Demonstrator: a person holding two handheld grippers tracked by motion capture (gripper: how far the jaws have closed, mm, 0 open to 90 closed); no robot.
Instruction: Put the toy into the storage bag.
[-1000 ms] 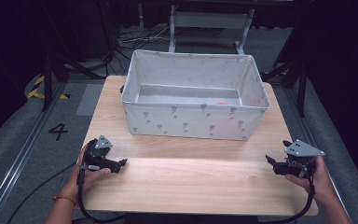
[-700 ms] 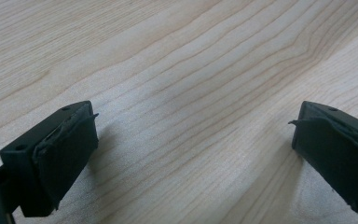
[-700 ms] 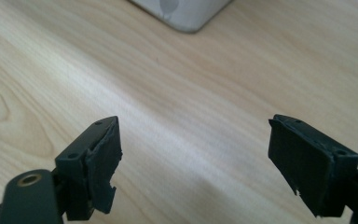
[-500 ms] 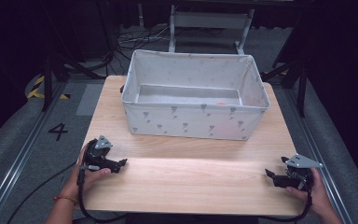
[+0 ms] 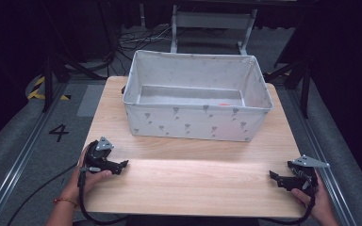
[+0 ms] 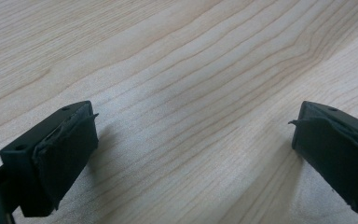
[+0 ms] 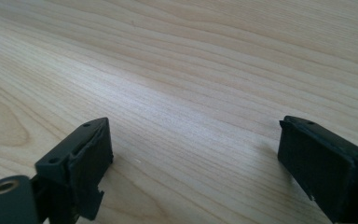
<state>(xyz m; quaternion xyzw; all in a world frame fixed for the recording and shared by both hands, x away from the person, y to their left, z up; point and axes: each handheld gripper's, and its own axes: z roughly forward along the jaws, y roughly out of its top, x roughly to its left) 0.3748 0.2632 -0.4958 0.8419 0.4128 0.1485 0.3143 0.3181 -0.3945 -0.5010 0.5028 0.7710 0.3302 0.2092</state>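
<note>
Your two hands rest at the near corners of the table, each holding its tongs low over bare wood: the left tongs point inward from the near-left, the right tongs inward from the near-right, well apart from each other. Both are released, their jaws spread wide with nothing between them, as the left tongs and right tongs show in their own views over plain woodgrain. This reads as a resting stance, with no grasp begun. The nearest thing to work on is the fabric bin, standing at the middle of the table's far half, apart from both tongs. It is a pale grey, soft-sided rectangular box, open at the top, printed with small dark shapes, its walls upright. A small orange object lies on its floor near the front wall; what it is cannot be told. Your next move likely calls for lifting both tongs forward toward the bin, clearing its rim
</note>
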